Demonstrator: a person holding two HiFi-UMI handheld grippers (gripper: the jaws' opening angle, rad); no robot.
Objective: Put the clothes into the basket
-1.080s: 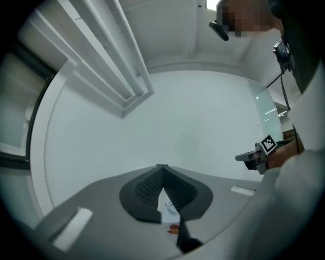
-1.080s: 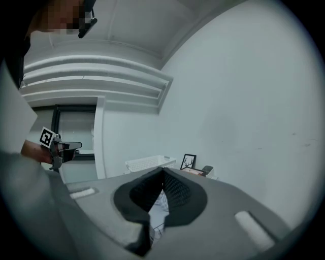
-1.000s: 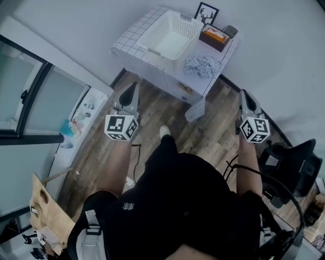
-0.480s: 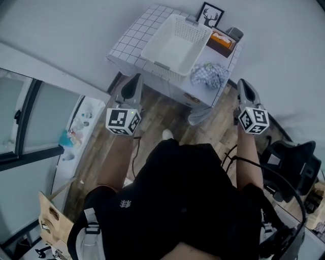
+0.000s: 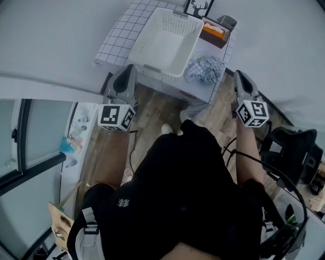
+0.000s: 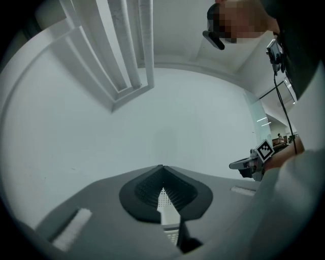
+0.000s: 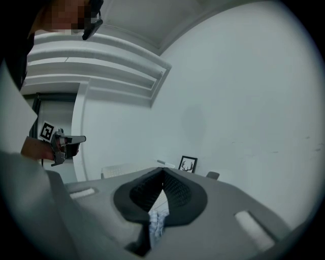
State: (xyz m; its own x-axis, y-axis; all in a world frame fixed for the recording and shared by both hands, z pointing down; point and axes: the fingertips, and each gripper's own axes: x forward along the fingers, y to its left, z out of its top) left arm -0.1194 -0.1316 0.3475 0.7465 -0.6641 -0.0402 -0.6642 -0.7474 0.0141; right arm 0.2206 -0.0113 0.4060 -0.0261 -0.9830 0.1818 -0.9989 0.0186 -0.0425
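A white slatted basket point(image 5: 162, 40) stands empty on a white tiled table point(image 5: 114, 43). To its right on the table lies a crumpled blue-and-white checked cloth point(image 5: 204, 68). My left gripper point(image 5: 129, 72) is shut and empty, held just short of the table's near edge below the basket. My right gripper point(image 5: 237, 77) is shut and empty too, right of the cloth and off the table. In the left gripper view the shut gripper point(image 6: 162, 168) shows basket mesh point(image 6: 163, 202) under the tips. In the right gripper view the shut gripper point(image 7: 162, 170) shows the checked cloth point(image 7: 156, 222) under its tips.
At the back of the table stand a framed deer picture point(image 5: 198, 7), a brown box with orange contents point(image 5: 213, 32) and a small grey container point(image 5: 227, 21). A black chair point(image 5: 292, 155) is at the right. A glass door and a ledge with small items point(image 5: 76, 134) are at the left.
The person has stepped closer to the table. Both grippers have moved forward and up in the view, from over the wooden floor to the table's near edge. Both stay shut.
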